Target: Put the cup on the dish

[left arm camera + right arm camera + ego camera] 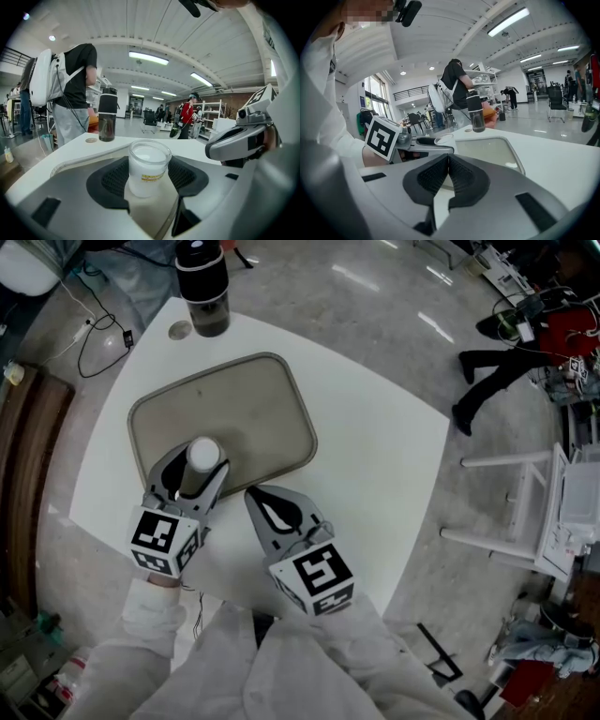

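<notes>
The left gripper [195,474] has its 2 jaws clamped on the cup [203,455], 1 black pad against each side of the white, translucent wall. The cup stands upright between them, open mouth up, over the near edge of the beige dish [253,399]; whether its base touches the dish cannot be told. The rest of the dish spreads ahead of this gripper's tips. Well beyond them, past the far rim, a dark bottle [204,292] stands on the white table [375,456] with a small round disc [180,330] just beside it. To the right, the right gripper [272,510] has its 2 jaws pressed together on nothing, tips just short of the dish's near edge, close beside the left gripper.
</notes>
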`<state>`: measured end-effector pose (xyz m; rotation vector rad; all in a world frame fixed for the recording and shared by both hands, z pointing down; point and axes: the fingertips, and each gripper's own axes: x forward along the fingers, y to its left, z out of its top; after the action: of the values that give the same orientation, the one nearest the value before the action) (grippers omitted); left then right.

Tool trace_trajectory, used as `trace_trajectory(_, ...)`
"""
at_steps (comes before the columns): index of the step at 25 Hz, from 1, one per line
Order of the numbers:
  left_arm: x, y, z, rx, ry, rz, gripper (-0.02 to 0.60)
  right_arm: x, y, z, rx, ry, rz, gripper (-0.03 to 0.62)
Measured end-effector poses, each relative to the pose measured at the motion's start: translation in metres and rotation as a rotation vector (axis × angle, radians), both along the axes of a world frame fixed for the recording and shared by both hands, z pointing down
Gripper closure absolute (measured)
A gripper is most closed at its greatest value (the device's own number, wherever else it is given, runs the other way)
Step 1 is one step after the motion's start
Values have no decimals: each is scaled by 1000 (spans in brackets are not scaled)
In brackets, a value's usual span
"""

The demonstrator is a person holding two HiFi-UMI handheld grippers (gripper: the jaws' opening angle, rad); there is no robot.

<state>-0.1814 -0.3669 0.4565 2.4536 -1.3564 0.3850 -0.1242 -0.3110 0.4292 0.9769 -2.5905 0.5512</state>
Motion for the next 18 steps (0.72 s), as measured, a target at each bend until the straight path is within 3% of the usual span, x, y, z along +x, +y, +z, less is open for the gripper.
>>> trace_trajectory(5,0,-13,12,11,-48,22,330,4,-1,5,0,27,-2,582)
trace_trajectory(18,2,-24,31,-17,-31,18,330,7,0,13,-20,40,3,582)
